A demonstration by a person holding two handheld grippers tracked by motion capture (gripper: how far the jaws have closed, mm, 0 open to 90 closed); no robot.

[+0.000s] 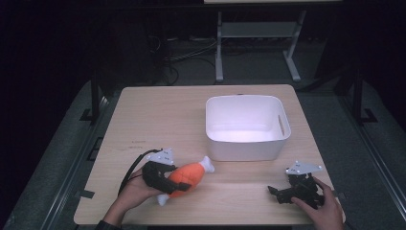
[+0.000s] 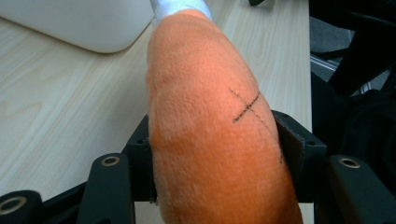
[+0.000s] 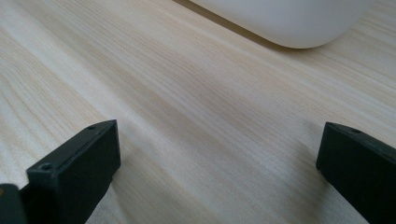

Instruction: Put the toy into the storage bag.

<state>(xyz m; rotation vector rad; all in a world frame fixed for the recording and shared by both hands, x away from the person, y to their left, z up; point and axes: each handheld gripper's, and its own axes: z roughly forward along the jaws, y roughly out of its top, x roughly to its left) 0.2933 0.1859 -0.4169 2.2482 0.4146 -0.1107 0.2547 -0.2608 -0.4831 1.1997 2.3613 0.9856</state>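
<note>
An orange plush drumstick [image 1: 187, 176] with white bone ends sits at the table's front left, its white tip pointing toward the tub. My left gripper [image 1: 168, 181] is shut on its orange body. In the left gripper view the plush drumstick [image 2: 210, 126] bulges between the two black jaws, both pads pressed into its sides, a stitched cross on its right flank. My right gripper [image 1: 276, 192] rests near the front right edge, held by a hand, its jaws wide apart. In the right gripper view my right gripper [image 3: 219, 154] has only bare wood between its fingers.
A white plastic tub [image 1: 247, 125] with a handle slot stands right of centre on the wooden table [image 1: 163, 115]; its rounded corner [image 3: 289, 23] shows ahead of the right jaws. Table legs and cables lie on the dark floor beyond the far edge.
</note>
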